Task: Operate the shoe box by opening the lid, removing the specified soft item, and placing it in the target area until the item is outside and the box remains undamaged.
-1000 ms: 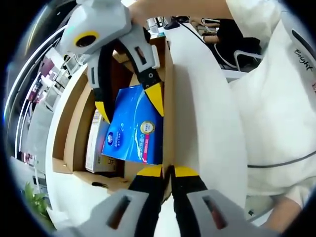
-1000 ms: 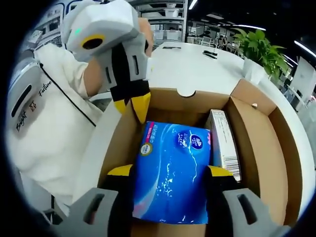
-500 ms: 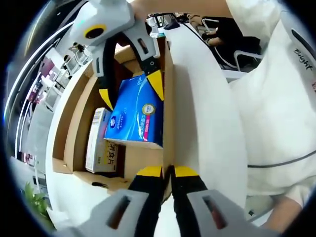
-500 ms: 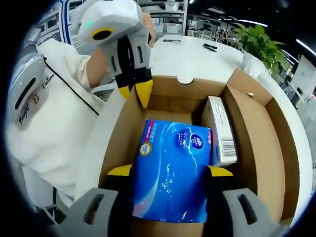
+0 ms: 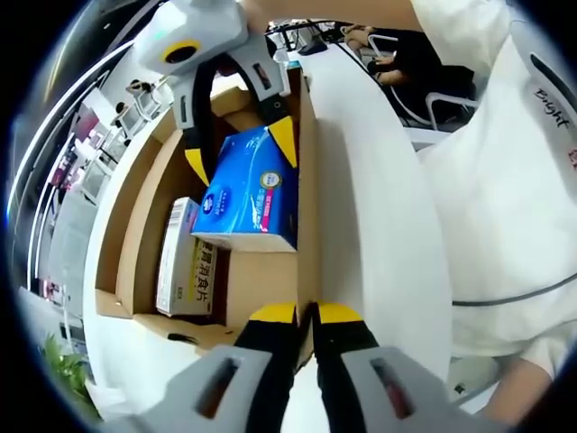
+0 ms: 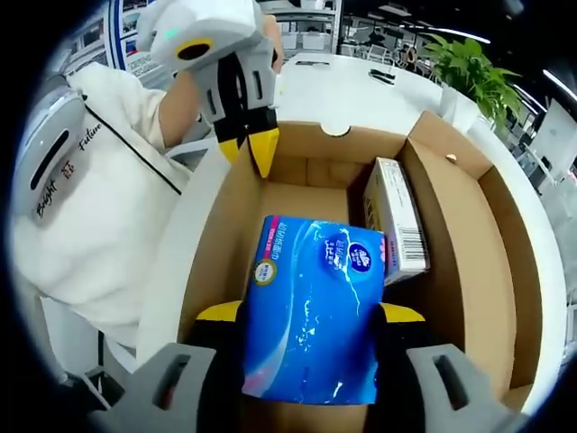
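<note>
**Blue pack lifted higher out of the box**

Lifted further than a second ago, the blue tissue pack [image 6: 313, 320] now rides clear of the box floor, and more bare cardboard shows beneath it in both views.

In the left gripper view, a green plant [image 5: 56, 372] sits at 8 o'clock beyond the box. The cardboard shoe box [image 5: 135, 244] lies open, its lid wall to the left. A small white carton [image 5: 180, 271] lies on the box floor at 9 o'clock from centre, just beside the pack. The pack [image 5: 248, 194] hangs above the floor, clamped between the yellow-tipped jaws of the right gripper [image 5: 242, 149], which reaches in from 12 o'clock. The left gripper [image 5: 305, 314] at 6 o'clock has its jaws pressed together on the box's near wall. At 3 o'clock is the person's white jacket [image 5: 505, 180].

In the right gripper view, the white jacket [image 6: 81, 198] fills 9 o'clock. The left gripper [image 6: 245, 144] comes in at 11 o'clock, its tips pinched together on the box's edge. The right gripper [image 6: 311, 314] at 6 o'clock grips the pack by its two sides. The white carton [image 6: 395, 221] lies at 2 o'clock from the pack, on the floor of the box [image 6: 469, 225]. A plant [image 6: 469, 77] stands at 1 o'clock on the white table [image 6: 352, 95].
</note>
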